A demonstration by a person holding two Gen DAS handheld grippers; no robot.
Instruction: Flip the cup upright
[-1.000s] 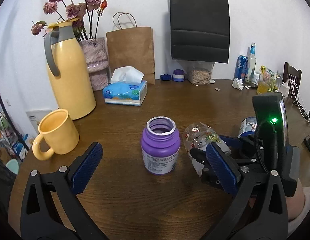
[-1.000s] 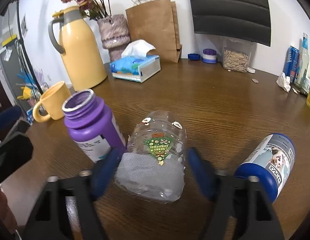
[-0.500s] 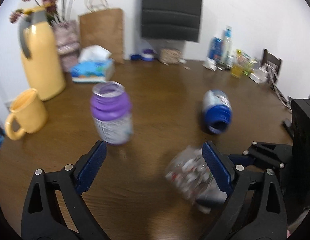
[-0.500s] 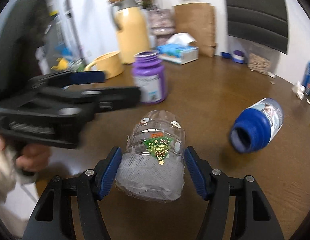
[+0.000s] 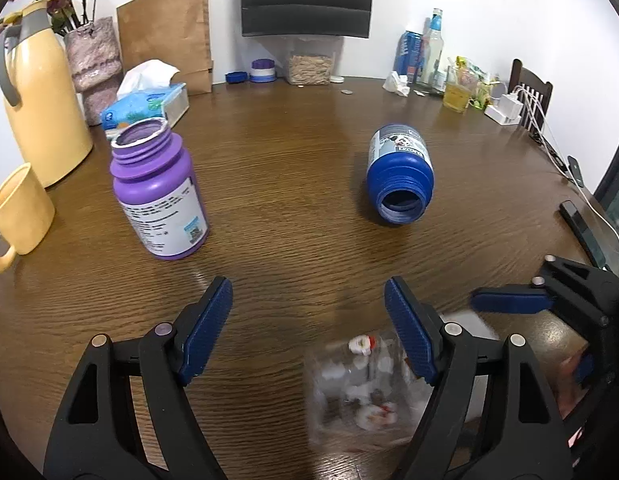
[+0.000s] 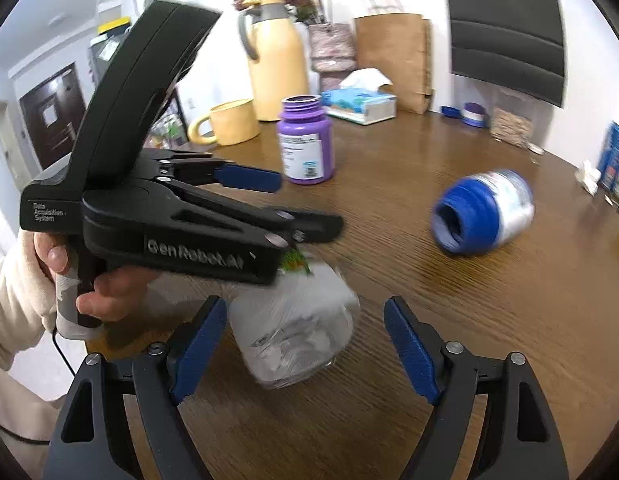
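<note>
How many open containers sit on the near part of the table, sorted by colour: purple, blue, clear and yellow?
Purple: 1, the purple bottle, upright.
Blue: 1, the blue bottle, on its side.
Clear: 1, the clear cup, between the pads of the right hand-held gripper.
Yellow: 1, the yellow mug, upright.
Total: 4.

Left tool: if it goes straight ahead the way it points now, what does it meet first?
Probably bare brown wooden table: the open left tool aims between the upright purple plastic bottle and the tipped blue plastic bottle. Depth is uncertain.
</note>
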